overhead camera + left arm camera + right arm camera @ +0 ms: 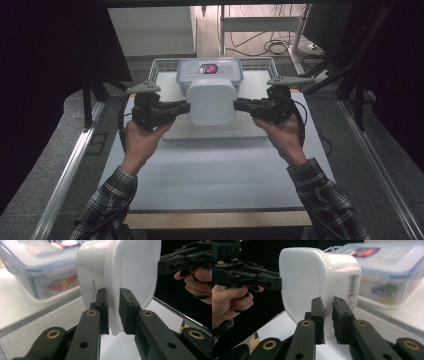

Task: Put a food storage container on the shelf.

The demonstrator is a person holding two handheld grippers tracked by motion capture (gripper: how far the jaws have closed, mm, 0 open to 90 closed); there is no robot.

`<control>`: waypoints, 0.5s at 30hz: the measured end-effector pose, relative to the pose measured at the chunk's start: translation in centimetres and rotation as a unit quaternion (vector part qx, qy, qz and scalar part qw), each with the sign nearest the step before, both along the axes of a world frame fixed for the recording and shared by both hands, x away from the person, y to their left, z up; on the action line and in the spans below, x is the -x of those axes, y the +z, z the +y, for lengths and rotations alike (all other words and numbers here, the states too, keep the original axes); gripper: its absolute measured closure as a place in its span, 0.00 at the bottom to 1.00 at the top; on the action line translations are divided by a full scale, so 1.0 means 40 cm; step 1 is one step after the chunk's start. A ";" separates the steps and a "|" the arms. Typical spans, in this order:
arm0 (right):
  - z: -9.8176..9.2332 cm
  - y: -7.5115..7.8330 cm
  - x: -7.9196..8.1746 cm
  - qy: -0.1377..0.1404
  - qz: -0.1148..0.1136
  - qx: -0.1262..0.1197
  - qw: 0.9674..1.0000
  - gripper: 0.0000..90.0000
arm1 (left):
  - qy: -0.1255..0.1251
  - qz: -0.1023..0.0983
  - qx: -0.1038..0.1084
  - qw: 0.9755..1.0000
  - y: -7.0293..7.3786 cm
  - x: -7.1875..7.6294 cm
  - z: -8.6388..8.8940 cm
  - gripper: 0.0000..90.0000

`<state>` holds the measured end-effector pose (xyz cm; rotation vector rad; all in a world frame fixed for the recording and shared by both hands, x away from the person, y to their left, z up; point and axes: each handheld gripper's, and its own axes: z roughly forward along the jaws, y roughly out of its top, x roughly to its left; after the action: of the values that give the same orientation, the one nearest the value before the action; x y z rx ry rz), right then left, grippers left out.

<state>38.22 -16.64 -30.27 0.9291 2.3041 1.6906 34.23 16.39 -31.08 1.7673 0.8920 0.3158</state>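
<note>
High view: a white lidded tub [211, 101] sat at the centre of the frame, carried between the left tool [186, 107] and the right tool [237, 105], one at each side, so that the load was shared and kept level; it appeared raised off the pale board [215, 132] on the bench [210, 170]. Behind it, toward the top of the frame, a clear lidded box [210, 70] rested by a wire basket [162, 65]. Left gripper view: at lower centre the left tool [113, 311] was clamped on the tub's [130, 267] projecting lid rim, jaws nearly together with only the thin edge between them; the clear box [37, 267] lay at upper left, the other hand [197, 281] at right. Right gripper view: the right tool [327, 320] likewise pinched the rim of the tub [307, 280] at lower centre, a barcode label [350, 286] facing it; the clear box [392, 272] stood at upper right. The rim seemingly offered the only narrow hold.
</note>
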 end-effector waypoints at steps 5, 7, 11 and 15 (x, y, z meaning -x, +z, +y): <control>0.013 0.040 -0.020 -0.003 -0.010 0.003 1.000 0.88 | 0.004 -0.004 -0.002 1.000 0.043 -0.023 0.011 0.88; 0.020 0.058 -0.030 -0.003 -0.013 0.004 1.000 0.88 | 0.007 -0.005 -0.005 1.000 0.059 -0.032 0.014 0.88; 0.029 0.086 -0.049 -0.007 -0.016 0.004 1.000 0.88 | 0.011 -0.006 -0.004 1.000 0.086 -0.048 0.020 0.88; 0.038 0.109 -0.065 -0.008 -0.020 0.003 1.000 0.88 | 0.014 -0.005 -0.002 1.000 0.109 -0.064 0.027 0.88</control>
<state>40.83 -15.13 -25.93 0.9022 2.2689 1.6798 36.78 17.48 -26.72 1.7557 0.9093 0.3447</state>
